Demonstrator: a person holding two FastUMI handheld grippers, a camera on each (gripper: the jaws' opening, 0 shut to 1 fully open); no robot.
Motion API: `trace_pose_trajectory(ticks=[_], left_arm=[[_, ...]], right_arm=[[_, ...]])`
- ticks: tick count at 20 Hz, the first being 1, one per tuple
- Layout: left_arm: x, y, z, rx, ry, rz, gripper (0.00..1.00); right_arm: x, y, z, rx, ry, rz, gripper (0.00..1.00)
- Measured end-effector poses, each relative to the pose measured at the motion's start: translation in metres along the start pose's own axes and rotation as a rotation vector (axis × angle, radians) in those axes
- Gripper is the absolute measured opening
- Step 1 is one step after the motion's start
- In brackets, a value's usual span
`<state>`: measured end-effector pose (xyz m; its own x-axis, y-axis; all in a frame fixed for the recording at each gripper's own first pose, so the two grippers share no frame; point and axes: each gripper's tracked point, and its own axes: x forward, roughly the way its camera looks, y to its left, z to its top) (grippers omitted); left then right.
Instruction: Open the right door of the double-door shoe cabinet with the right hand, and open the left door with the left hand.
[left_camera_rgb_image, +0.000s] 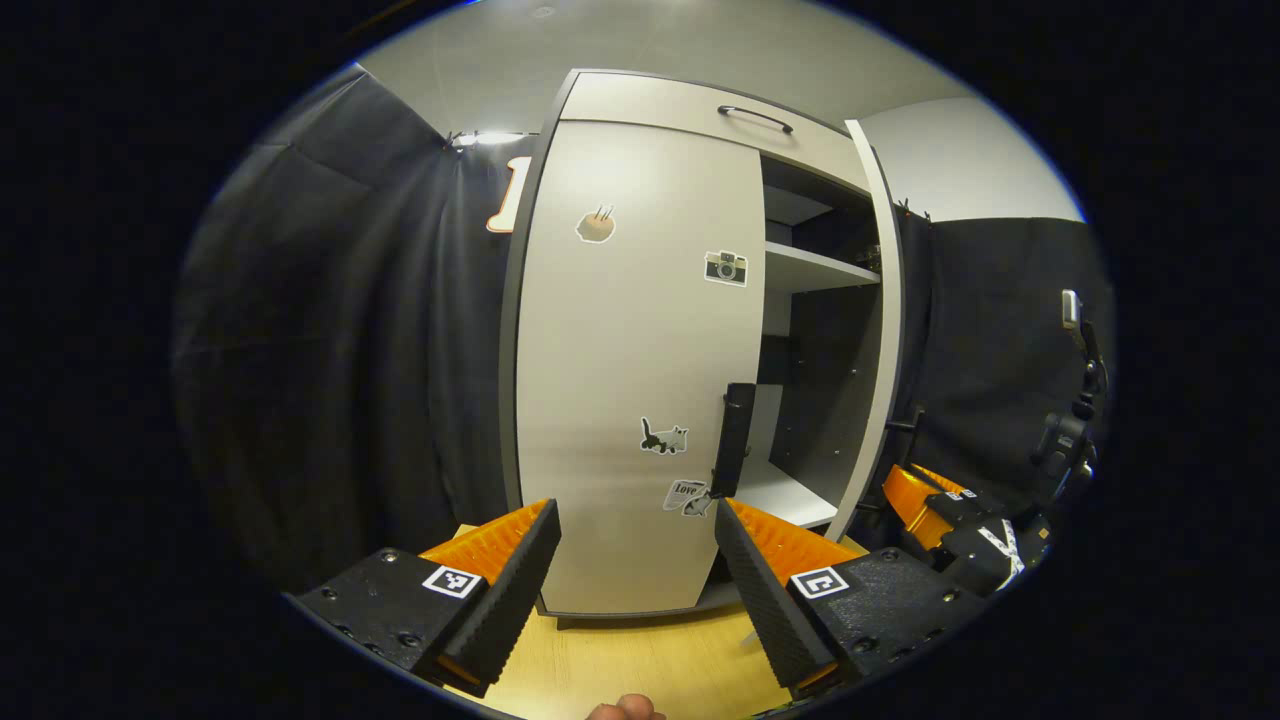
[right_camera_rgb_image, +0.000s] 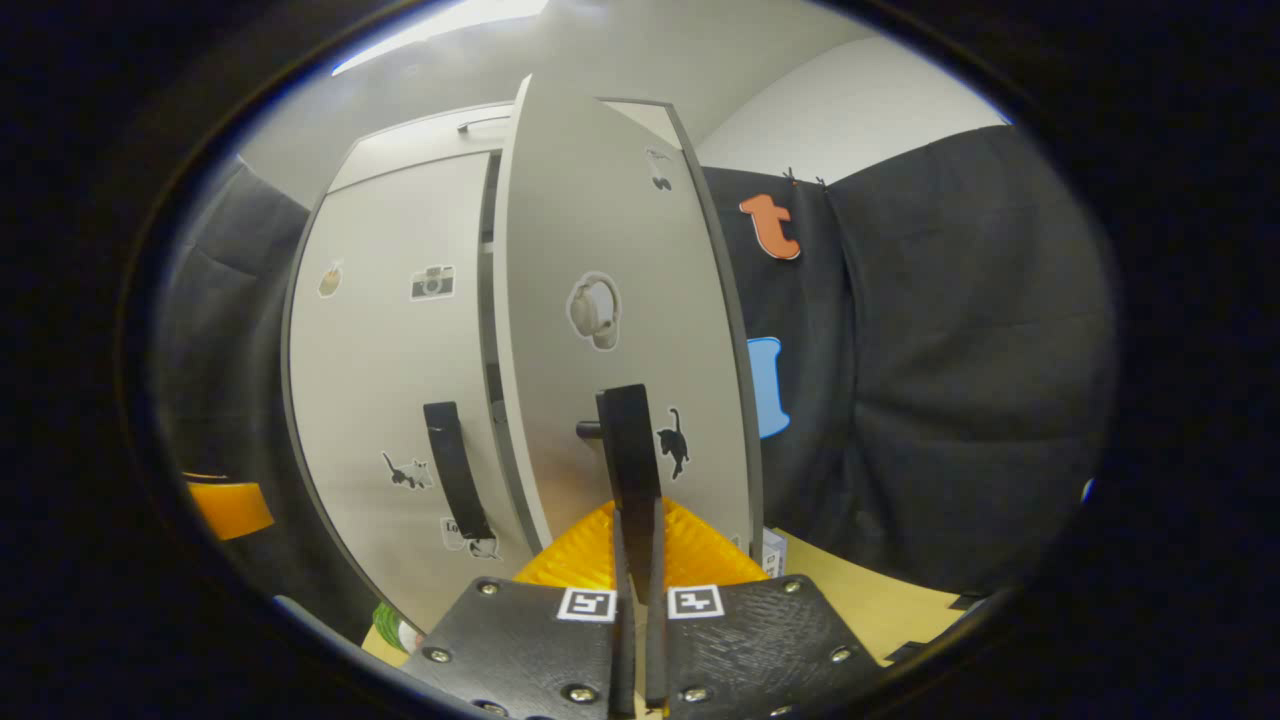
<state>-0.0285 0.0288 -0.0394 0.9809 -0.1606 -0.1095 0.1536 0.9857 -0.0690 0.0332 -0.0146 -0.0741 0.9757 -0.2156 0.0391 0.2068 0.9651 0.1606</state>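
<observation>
Right now the right door (right_camera_rgb_image: 610, 300) of the shoe cabinet (left_camera_rgb_image: 690, 110) is swung out, its edge toward the left gripper view, exposing two shelves (left_camera_rgb_image: 815, 268). Right gripper (right_camera_rgb_image: 637, 545) is clamped on the right door's black handle (right_camera_rgb_image: 630, 450), both fingers pressed against it. Left door (left_camera_rgb_image: 640, 370) sits flush and closed; its handle (left_camera_rgb_image: 735, 440) is at the inner edge. Left gripper (left_camera_rgb_image: 637, 545) is spread wide in front of that door, apart from it, holding nothing. Two doors, two vertical handles, one drawer handle (left_camera_rgb_image: 755, 117) up top. Four stickers on the left door.
</observation>
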Motion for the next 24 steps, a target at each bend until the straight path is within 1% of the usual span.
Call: trace_pose_trajectory(ticks=[1,2,3,5,7,8,9,10,11,12,13,14,15,16,19,20,21,22,23,24], left_arm=[[0.002,-0.003,0.0,0.002,0.003,-0.003,0.97],[0.005,-0.006,-0.002,0.004,0.006,-0.008,0.97],[0.007,-0.01,-0.002,0.007,0.006,-0.012,0.94],[0.013,-0.016,-0.006,0.014,0.012,-0.014,0.93],[0.021,-0.026,-0.008,0.018,0.012,-0.021,0.94],[0.024,-0.03,-0.012,0.021,0.022,-0.02,0.97],[0.026,-0.034,-0.014,0.022,0.03,-0.014,0.97],[0.03,-0.039,-0.013,0.019,0.026,-0.015,0.94],[0.032,-0.045,-0.012,0.013,0.026,-0.018,0.97],[0.033,-0.05,-0.015,0.011,0.028,-0.021,0.97],[0.035,-0.055,-0.014,0.011,0.028,-0.021,0.94],[0.036,-0.06,-0.015,0.013,0.028,-0.02,0.97],[0.037,-0.065,-0.015,0.017,0.026,-0.02,0.94],[0.039,-0.069,-0.015,0.021,0.023,-0.018,0.97],[0.045,-0.077,-0.015,0.029,0.017,-0.007,0.97],[0.047,-0.079,-0.015,0.027,0.017,-0.004,0.97],[0.047,-0.081,-0.013,0.026,0.014,0.001,0.94],[0.047,-0.081,-0.011,0.024,0.01,0.009,0.97],[0.048,-0.081,-0.009,0.022,0.002,0.015,0.97],[0.049,-0.08,-0.007,0.021,-0.002,0.021,0.94]], right_arm=[[0.0,-0.002,0.0,-0.007,-0.003,-0.005,0.05],[-0.002,-0.006,0.001,-0.012,-0.004,-0.008,0.05],[-0.004,-0.011,0.001,-0.012,-0.005,-0.01,0.05],[-0.008,-0.021,0.002,-0.011,-0.003,-0.007,0.05],[-0.009,-0.029,0.003,-0.014,0.003,0.011,0.05],[-0.011,-0.033,0.003,-0.01,0.01,0.022,0.05],[-0.009,-0.034,0.002,0.0,0.018,0.033,0.04],[-0.01,-0.037,0.003,0.011,0.02,0.043,0.05],[-0.009,-0.038,0.003,0.011,0.024,0.056,0.05],[-0.011,-0.041,0.003,0.005,0.027,0.063,0.04],[-0.01,-0.045,0.003,-0.006,0.028,0.064,0.04],[-0.011,-0.05,0.004,-0.014,0.028,0.064,0.04],[-0.012,-0.054,0.004,-0.006,0.032,0.064,0.04],[-0.011,-0.059,0.004,0.012,0.042,0.072,0.04],[-0.012,-0.064,0.003,0.05,0.079,0.139,0.03],[-0.012,-0.065,0.003,0.047,0.082,0.153,0.04],[-0.011,-0.066,0.003,0.03,0.083,0.156,0.04],[-0.011,-0.069,0.004,0.008,0.08,0.157,0.04],[-0.011,-0.069,0.004,-0.01,0.081,0.159,0.04],[-0.012,-0.071,0.005,-0.014,0.08,0.16,0.04]])
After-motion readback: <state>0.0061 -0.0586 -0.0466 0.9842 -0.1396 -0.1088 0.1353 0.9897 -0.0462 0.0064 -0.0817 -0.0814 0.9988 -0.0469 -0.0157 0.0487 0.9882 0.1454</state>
